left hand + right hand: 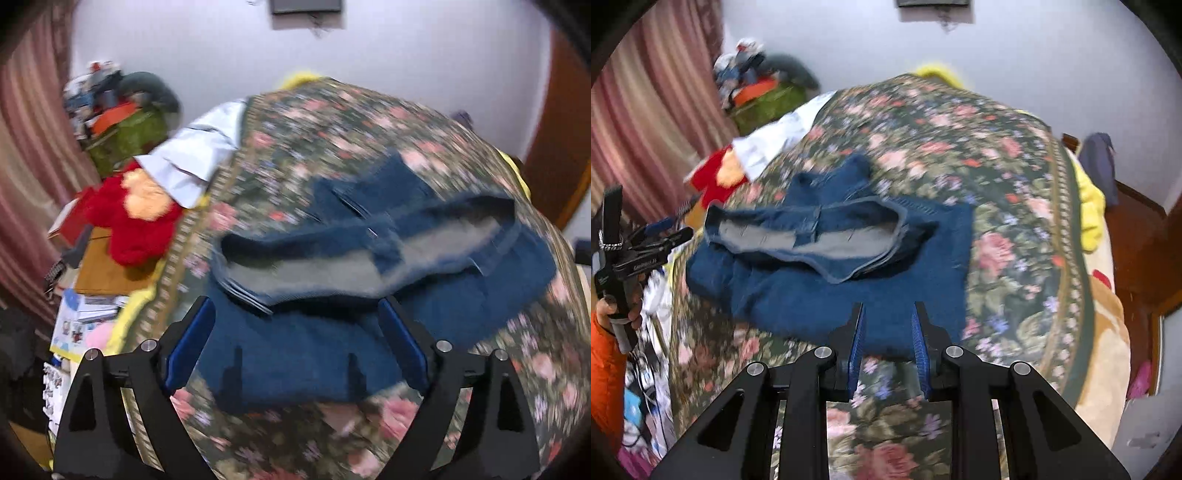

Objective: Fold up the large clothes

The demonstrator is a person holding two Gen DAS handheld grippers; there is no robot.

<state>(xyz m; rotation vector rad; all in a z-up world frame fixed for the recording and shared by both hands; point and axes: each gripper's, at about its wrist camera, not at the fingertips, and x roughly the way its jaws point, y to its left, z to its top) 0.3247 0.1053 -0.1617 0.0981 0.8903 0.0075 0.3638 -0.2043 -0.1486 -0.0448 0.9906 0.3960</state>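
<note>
Blue jeans (295, 354) lie folded on a floral bedspread (332, 122), their waistband (369, 258) gaping so the grey inside shows. My left gripper (295, 306) hovers over the near part of the jeans, jaws wide open and empty. In the right wrist view the jeans (827, 288) lie left of centre on the bedspread (960, 147). My right gripper (888, 308) is above their near edge, its blue pads drawn close together with no cloth between them. The left gripper (677, 227) shows at the far left, held by a hand in an orange sleeve (605, 350).
Beside the bed's left edge are a red plush toy (136, 229), a pale blue cloth (192, 158), boxes and a heap of things (122, 110) by a pink curtain (26, 147). A yellow blanket (1089, 214) edges the bed's right side, near a wooden frame.
</note>
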